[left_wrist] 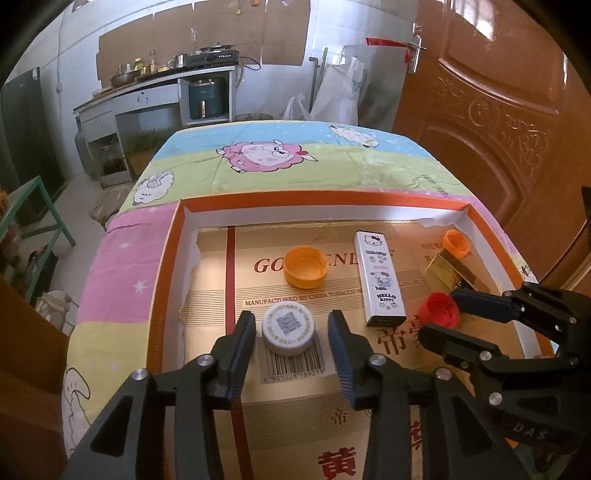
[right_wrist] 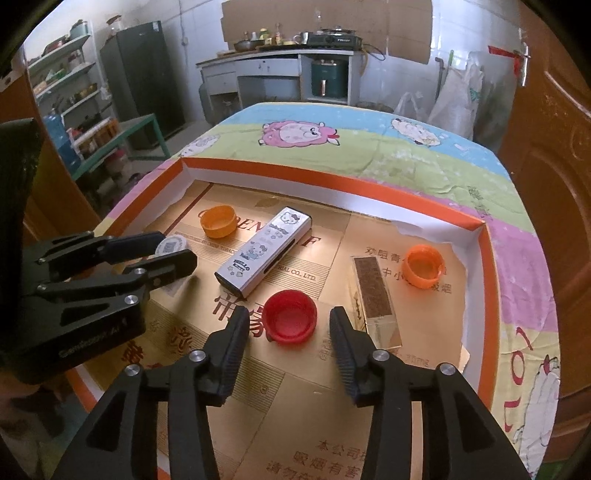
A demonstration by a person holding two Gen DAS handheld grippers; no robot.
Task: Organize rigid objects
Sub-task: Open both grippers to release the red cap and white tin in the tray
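Both grippers spread: left gripper [left_wrist: 291,332] brackets white cap [left_wrist: 289,329], right gripper [right_wrist: 290,330] red cap [right_wrist: 291,316]. We're pre-grasp; next we clamp.

White tiled wall [right_wrist: 192,48] at the back, brown cardboard sheets [left_wrist: 255,22] fixed across it. Grey counter [left_wrist: 147,92] below carries pots, bottles and a black gas stove [left_wrist: 212,56]; a dark green air fryer [left_wrist: 207,96] sits in its open bay. Tall dark refrigerator [right_wrist: 142,77] stands beside metal shelving [right_wrist: 61,66]. Carved brown wooden door [left_wrist: 498,122] on the right, silver handle tied with red ribbon [left_wrist: 388,43]. Pale floor [left_wrist: 79,201]. Surface draped in a pastel sheep-print cloth [left_wrist: 280,162].
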